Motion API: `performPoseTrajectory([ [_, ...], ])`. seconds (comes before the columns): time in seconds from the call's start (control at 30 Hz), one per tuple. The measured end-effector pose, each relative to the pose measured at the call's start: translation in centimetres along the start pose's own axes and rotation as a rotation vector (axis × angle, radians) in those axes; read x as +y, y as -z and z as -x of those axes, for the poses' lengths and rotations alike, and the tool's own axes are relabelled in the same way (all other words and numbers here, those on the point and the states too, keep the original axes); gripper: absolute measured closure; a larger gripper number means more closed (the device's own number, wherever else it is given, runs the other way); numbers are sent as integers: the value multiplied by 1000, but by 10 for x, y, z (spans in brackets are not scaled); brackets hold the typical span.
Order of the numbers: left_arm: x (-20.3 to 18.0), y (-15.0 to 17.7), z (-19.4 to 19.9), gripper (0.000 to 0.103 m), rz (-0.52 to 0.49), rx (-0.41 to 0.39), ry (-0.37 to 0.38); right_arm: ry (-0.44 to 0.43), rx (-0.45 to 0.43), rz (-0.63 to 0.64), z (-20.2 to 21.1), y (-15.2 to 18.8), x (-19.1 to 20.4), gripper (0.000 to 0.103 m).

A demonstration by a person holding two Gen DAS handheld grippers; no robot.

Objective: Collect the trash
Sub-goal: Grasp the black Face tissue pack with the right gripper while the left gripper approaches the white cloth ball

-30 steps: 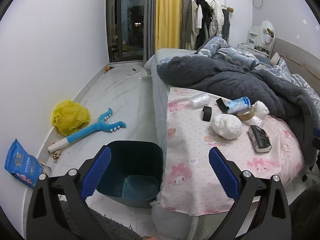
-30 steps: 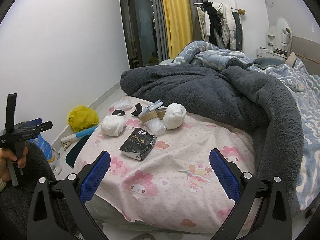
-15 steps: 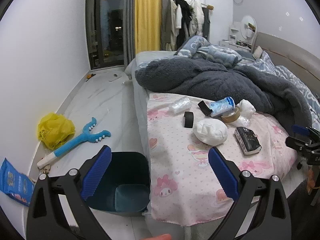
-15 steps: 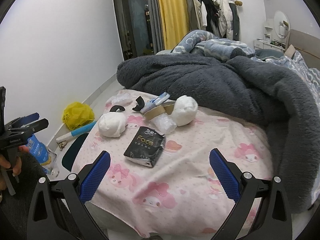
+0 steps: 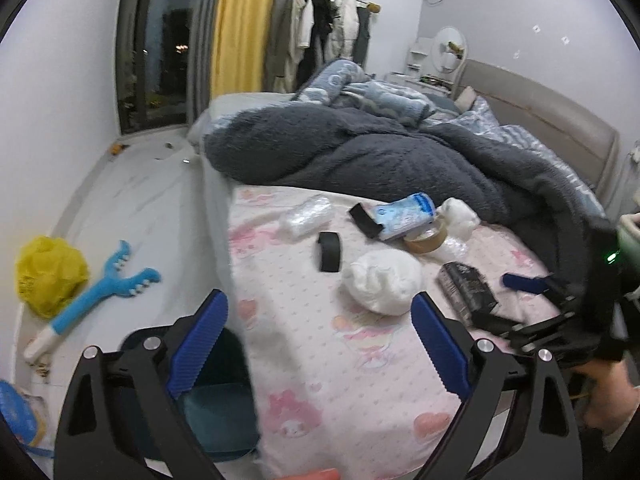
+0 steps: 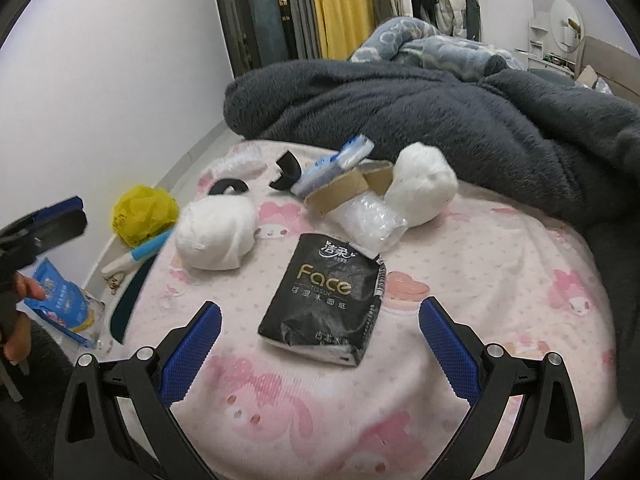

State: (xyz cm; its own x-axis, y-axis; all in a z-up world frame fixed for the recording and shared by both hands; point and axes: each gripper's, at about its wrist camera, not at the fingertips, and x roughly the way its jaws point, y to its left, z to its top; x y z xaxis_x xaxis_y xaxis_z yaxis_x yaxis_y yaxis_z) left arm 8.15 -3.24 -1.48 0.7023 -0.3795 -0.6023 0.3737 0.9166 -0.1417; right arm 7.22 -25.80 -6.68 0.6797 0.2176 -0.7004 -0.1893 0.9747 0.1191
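Trash lies on the pink bedsheet (image 6: 500,264): a black Face tissue pack (image 6: 326,300), two white paper wads (image 6: 218,236) (image 6: 424,190), clear plastic wrap (image 6: 372,222), a tape roll (image 6: 344,192), a blue-white packet (image 6: 336,160) and black pieces (image 6: 286,168). My right gripper (image 6: 320,350) is open just short of the tissue pack. My left gripper (image 5: 320,346) is open above the bed edge, near the white wad (image 5: 382,282). A dark teal bin (image 5: 216,412) stands on the floor beside the bed.
A dark grey fleece blanket (image 5: 360,152) is heaped behind the trash. On the floor lie a yellow bag (image 5: 50,274), a blue back scratcher (image 5: 96,292) and a blue snack bag (image 6: 60,300). The right gripper also shows in the left wrist view (image 5: 532,300).
Both grippers have moved closer to the bed. The right gripper now hovers near the tissue pack. The left view has shifted right, from the bin toward the sheet.
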Motion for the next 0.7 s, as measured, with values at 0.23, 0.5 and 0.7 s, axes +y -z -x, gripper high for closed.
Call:
performPoseTrajectory([
  [0.23, -1, 1, -38, 13, 38, 76, 145, 23, 27, -17, -19, 3, -7, 15],
  [0.5, -3, 0, -63, 15, 66, 128, 210, 11, 16, -5, -18, 0, -9, 28],
  [0.7, -4, -2, -79, 15, 101, 159, 271, -4, 10, 11, -18, -3, -8, 36],
])
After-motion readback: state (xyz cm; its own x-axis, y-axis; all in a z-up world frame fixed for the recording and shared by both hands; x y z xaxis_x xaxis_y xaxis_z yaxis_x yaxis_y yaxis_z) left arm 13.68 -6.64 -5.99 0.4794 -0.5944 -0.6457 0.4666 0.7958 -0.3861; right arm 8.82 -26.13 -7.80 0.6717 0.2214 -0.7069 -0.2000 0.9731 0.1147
